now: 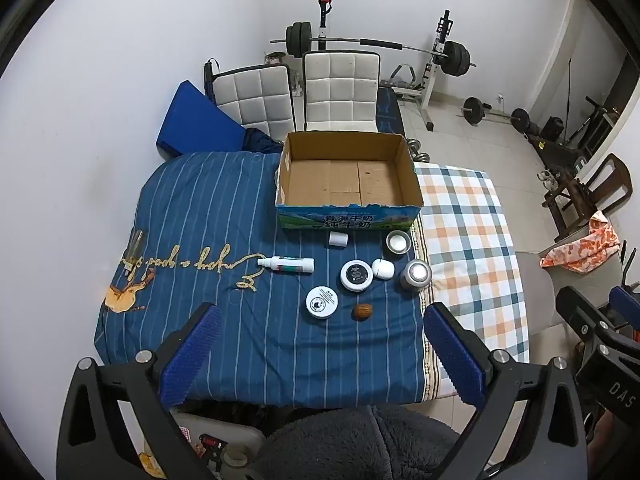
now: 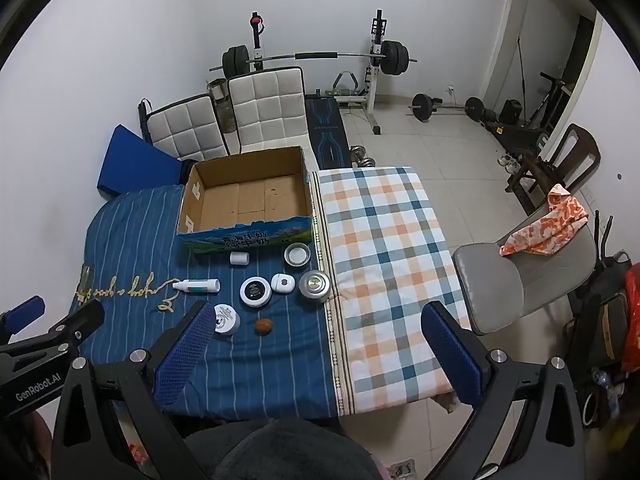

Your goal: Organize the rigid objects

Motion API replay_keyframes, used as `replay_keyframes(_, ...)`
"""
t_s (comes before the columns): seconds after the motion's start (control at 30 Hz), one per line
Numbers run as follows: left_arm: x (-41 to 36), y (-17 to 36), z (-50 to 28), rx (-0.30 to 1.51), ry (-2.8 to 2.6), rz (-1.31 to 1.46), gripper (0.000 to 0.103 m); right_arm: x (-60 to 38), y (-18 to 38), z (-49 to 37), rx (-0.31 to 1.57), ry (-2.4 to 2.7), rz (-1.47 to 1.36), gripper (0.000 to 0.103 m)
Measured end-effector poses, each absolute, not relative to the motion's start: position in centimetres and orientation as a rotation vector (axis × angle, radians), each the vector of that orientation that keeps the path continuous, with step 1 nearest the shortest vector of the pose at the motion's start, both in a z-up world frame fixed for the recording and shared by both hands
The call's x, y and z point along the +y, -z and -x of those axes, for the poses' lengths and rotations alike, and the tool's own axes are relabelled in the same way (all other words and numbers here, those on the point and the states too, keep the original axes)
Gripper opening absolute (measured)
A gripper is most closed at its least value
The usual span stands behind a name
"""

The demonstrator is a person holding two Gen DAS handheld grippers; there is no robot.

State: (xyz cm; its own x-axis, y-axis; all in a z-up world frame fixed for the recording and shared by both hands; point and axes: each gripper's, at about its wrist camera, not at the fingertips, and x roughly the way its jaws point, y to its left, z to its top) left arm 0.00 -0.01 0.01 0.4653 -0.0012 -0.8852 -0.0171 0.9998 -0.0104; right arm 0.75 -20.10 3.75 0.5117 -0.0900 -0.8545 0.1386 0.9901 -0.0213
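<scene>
Both claws hang wide apart and empty — left gripper (image 1: 322, 354), right gripper (image 2: 318, 354) — above the bed (striped blue cover), where small jars (image 1: 356, 276) and a walnut (image 1: 362, 312) sit just before the cardboard box (image 1: 348, 216).

Open cardboard box (image 1: 348, 176), empty, upright at 12 o'clock. Below it: white cap (image 1: 338, 239), metal cup (image 1: 398, 242), spray bottle (image 1: 286, 265) lying at 9 o'clock. Two round jars (image 1: 356, 275), white case (image 1: 383, 269), steel can (image 1: 416, 274) and walnut (image 1: 362, 311) toward 6 o'clock.

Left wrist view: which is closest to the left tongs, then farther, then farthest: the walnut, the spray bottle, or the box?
1. Walnut, between the left tongs, just ahead.
2. Spray bottle, farther up, lying left.
3. Box, farthest, behind everything.
</scene>
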Motion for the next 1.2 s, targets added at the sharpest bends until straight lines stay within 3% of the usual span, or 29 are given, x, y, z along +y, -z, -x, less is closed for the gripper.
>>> replay_keyframes(1.2,0.09,0.02,0.08,1.083,-0.008,0.019,0.103,-19.89,-3.56,-0.88,1.025,0.127,-0.064,0.103)
